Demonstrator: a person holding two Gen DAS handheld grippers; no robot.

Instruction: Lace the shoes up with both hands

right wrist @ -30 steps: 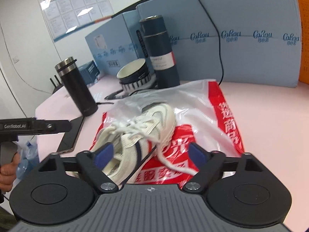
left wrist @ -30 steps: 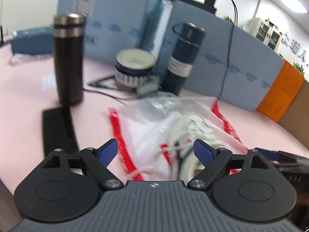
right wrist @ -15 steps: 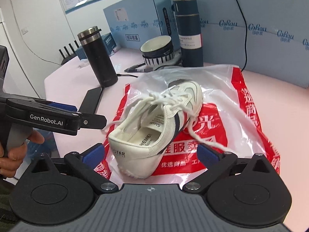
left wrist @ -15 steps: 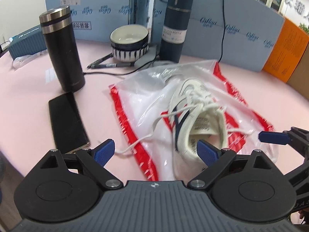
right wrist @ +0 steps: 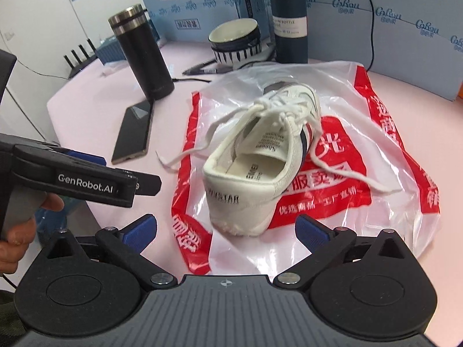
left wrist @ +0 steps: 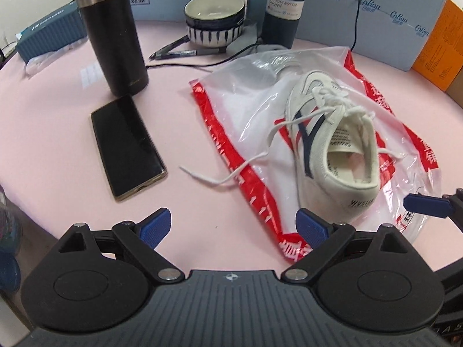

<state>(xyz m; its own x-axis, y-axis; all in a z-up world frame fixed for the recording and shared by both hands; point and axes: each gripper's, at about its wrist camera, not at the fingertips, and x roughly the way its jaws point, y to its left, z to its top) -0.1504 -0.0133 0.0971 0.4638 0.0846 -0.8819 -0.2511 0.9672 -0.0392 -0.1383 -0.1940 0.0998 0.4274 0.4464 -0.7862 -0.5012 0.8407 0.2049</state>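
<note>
Now we keep the pink surface point(left wrist: 72, 121) under a red-and-white plastic bag point(right wrist: 376, 133), which looks meant to keep the white shoe point(right wrist: 260, 156) off it. Heel toward us, its laces point(left wrist: 249, 159) trail to 9 o'clock, easy to reach. Our left gripper point(left wrist: 233, 228) and right gripper point(right wrist: 225, 231) are both spread wide, holding nothing.

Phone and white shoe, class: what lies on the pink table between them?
In the left wrist view, between the phone and the shoe lie a loose white lace end and the red-edged plastic bag.
</note>
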